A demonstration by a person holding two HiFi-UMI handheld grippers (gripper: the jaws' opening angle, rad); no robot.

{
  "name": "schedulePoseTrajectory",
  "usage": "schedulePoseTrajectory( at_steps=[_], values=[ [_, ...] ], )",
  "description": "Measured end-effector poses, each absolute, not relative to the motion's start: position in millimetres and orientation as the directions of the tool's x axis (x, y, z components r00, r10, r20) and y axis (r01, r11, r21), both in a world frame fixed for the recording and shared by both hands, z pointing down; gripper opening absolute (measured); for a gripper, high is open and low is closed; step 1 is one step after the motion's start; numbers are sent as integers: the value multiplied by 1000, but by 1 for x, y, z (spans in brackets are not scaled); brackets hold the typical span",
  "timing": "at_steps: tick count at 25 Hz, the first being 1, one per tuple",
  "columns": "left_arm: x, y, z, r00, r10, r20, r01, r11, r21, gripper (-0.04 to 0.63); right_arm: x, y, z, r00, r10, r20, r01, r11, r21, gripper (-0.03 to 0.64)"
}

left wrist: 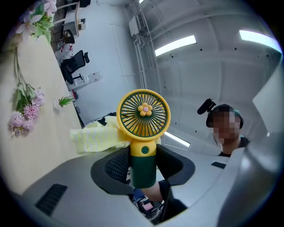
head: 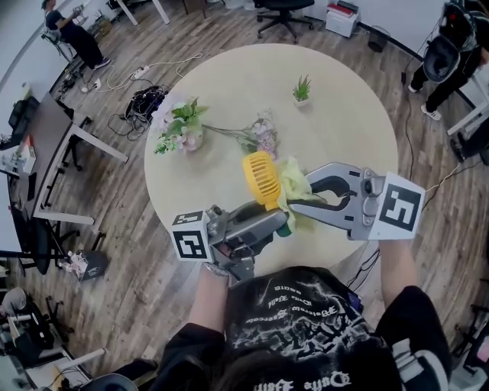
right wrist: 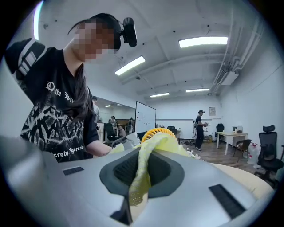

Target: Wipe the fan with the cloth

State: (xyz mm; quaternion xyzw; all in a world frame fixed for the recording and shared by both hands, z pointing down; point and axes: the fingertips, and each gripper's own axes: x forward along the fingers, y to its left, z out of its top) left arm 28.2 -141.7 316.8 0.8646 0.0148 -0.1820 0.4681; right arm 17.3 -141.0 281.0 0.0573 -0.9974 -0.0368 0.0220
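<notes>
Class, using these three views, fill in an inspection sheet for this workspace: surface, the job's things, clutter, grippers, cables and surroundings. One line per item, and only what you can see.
Surface: round pale table, bare near its front edge.
Job's things: yellow fan with a green handle, held up above the table; pale yellow cloth lying against the back of the fan's head.
Clutter: artificial flowers and a small potted plant on the table's far side.
Grippers: left gripper shut on the fan's handle; right gripper shut on the cloth.
Cables: tangled cables on the floor left of the table.
Surroundings: wooden floor, office chair, desks, a person standing at the far left.
</notes>
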Motion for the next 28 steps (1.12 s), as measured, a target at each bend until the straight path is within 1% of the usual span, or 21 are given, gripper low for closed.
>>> schedulePoseTrajectory(
  at_steps=[4,6,8,11,13,17,20,23,25,28],
  values=[
    [25,-136,307,929,-107,-354,234,-571,787,195,24,-144,275,-993,-107,-51,-104,993,-53,37],
    [25,-129,304,934,-80,-347,242,-574,783,195,26,-146,266,-985,-130,-110,-118,987,-110,37],
    [27,-121,309,943,-72,-324,229,-566,792,195,25,-148,260,-973,-176,-148,-157,979,-130,37],
    [42,-110,327,973,-52,-226,155,-576,802,195,28,-155,260,-955,-246,-168,-222,964,-146,37],
    [56,-102,333,985,-17,-169,125,-603,788,195,29,-159,263,-949,-261,-178,-233,959,-160,37],
    [72,-93,335,988,25,-153,135,-624,770,193,16,-164,284,-949,-285,-131,-262,950,-167,37],
    [71,-96,339,991,19,-132,115,-624,773,193,21,-183,294,-929,-346,-129,-314,924,-219,37],
    [65,-101,347,996,-6,-89,66,-624,779,193,40,-204,304,-885,-453,-102,-419,874,-245,37],
    [60,-107,358,998,-41,-53,18,-608,793,193,55,-212,306,-848,-517,-115,-475,838,-269,37],
    [47,-120,386,993,-111,31,-89,-566,820,193,79,-216,308,-794,-591,-141,-537,791,-295,37]
  ],
)
